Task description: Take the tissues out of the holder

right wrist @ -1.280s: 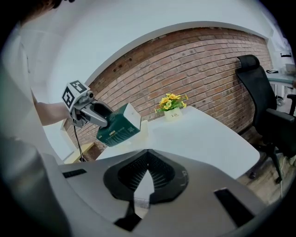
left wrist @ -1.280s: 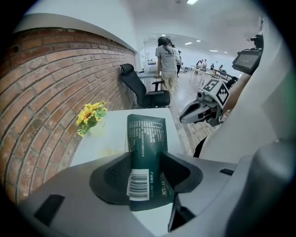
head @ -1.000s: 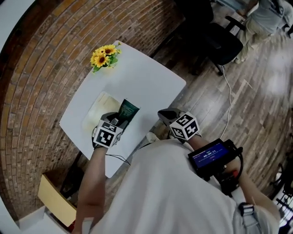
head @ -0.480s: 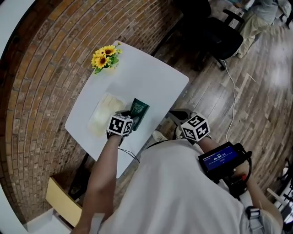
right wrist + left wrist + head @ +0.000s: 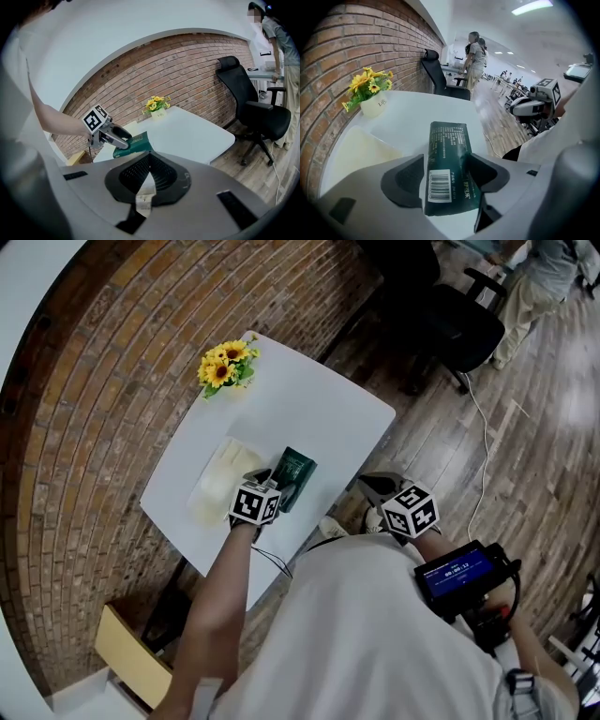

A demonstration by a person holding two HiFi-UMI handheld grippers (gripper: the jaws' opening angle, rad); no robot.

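Observation:
A dark green tissue pack lies flat on the white table. My left gripper points down over its near end. The pack sits between the left gripper's jaws, which have just been opening; a slit shows at the left pad. A flat cream holder lies just left of the pack, also in the left gripper view. My right gripper hovers off the table's near right edge; its jaws meet at the tips, with a white strip in the slit behind them.
A white pot of sunflowers stands at the table's far corner by the brick wall. A black office chair is on the wooden floor to the right. People stand in the background. A yellow box sits below the table.
My left gripper has come down and laid the green pack flat on the table, and its jaws have spread. The right gripper has drifted slightly right.

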